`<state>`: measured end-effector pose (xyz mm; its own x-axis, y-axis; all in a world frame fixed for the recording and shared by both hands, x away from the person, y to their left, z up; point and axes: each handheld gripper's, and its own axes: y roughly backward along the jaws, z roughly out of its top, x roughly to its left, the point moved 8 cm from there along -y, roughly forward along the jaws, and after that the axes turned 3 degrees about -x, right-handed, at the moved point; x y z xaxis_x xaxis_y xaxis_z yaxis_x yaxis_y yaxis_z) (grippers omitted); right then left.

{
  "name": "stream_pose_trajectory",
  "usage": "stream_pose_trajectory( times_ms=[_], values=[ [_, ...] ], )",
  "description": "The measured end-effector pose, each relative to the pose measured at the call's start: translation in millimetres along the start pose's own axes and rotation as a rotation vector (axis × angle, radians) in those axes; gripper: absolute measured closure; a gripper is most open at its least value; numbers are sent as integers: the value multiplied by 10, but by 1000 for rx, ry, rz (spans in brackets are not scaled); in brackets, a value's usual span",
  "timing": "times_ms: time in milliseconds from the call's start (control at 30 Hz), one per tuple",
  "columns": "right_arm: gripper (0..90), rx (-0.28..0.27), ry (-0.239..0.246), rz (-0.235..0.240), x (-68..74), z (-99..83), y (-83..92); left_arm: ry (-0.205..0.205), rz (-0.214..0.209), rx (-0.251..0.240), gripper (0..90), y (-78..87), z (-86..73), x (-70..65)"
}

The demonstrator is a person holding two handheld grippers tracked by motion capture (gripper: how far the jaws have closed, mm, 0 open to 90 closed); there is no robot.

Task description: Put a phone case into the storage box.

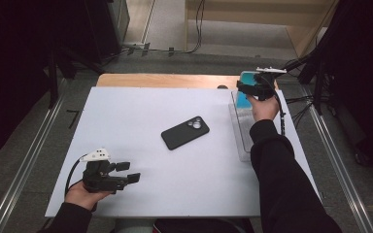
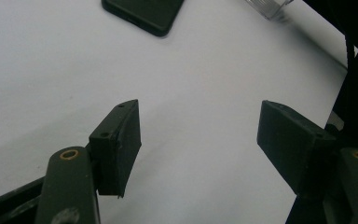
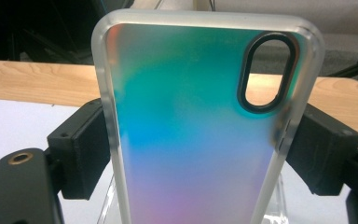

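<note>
Clamped between the right gripper's [image 3: 200, 149] jaws, an iridescent phone case [image 3: 200, 121] stands upright above a clear tray [image 1: 243, 131] at the table's far right. Left gripper [image 1: 126, 172] hangs open and empty, well apart from the black phone [image 1: 185, 132].

The white worktop [image 1: 141, 116] lies bare around the left gripper [image 1: 126, 172], so passage is free there. A black phone [image 1: 185, 132] lies mid-worktop, well apart from both hands. A clear tray [image 1: 240, 131] blocks the right edge beside the right sleeve [image 1: 272, 160].
</note>
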<state>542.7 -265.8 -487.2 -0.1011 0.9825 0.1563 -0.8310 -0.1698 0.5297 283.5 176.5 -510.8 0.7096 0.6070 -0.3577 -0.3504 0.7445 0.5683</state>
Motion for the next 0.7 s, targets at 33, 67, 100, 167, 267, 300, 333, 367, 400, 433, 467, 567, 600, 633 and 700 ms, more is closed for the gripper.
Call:
stream_pose_trajectory(
  times_ms=[33,67,100,167,267,300,333,367,400,433,467,567,600,633,700],
  values=[
    [144,8,-1,0,2,-7,-24,-1,1,2,309,1,1,2],
    [143,6,-6,3,7,-8,-44,-2,1,4,309,-1,2,3],
    [143,1,-6,-1,2,-9,-58,-3,1,8,309,-3,1,3],
    [142,-10,-1,-13,-1,-10,-88,-5,-2,7,309,-12,4,-4],
    [140,-9,13,-21,-4,-22,-122,-9,-8,9,309,-27,11,-5],
    [139,-4,6,-20,-5,-29,-129,-8,-10,11,309,-33,14,-4],
    [138,0,1,-18,-8,-34,-137,-6,-13,10,309,-41,16,-6],
    [138,2,2,-14,-6,-40,-146,-8,-14,13,309,-47,18,-5],
    [137,8,8,-13,-5,-47,-157,-10,-14,16,309,-51,17,-6],
    [134,17,18,-19,-7,-59,-170,-13,-15,17,309,-55,17,-7],
    [134,20,29,-31,-10,-66,-177,-15,-16,18,309,-58,18,-9],
    [134,17,39,-28,-1,-73,-184,-16,-18,18,309,-60,21,-15],
    [134,17,37,-29,3,-74,-183,-17,-18,18,309,-60,21,-13],
    [134,13,43,-31,5,-66,-178,-16,-18,18,309,-60,21,-12],
    [134,-6,42,-29,17,-39,-164,-16,-18,18,309,-59,20,-11]
  ],
)
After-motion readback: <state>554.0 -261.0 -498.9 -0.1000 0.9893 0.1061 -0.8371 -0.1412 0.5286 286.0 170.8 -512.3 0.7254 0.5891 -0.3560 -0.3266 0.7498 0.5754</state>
